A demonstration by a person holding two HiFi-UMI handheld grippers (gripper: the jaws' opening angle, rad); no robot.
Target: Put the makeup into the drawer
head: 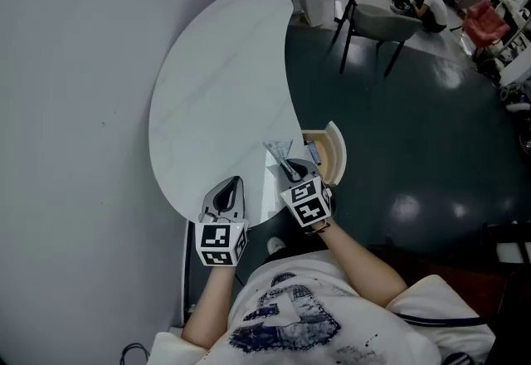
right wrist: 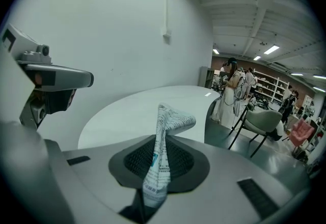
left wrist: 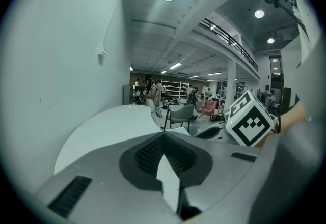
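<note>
My right gripper (head: 284, 162) is shut on the makeup, a thin printed sachet (head: 280, 148) that sticks up from between its jaws (right wrist: 157, 139). The sachet's top (right wrist: 170, 118) is bent over. It hangs over the right front edge of the white curved table (head: 224, 90), beside the open wooden drawer (head: 333, 153), which juts out over the floor. My left gripper (head: 235, 182) is over the table's front edge, jaws together with nothing held (left wrist: 163, 135). The right gripper's marker cube (left wrist: 249, 118) is close on its right.
A grey wall runs along the table's left side. A chair (head: 373, 23) stands on the dark floor beyond the table's far end. People, shelves and gear fill the room behind it. The person's white shirt is at the bottom.
</note>
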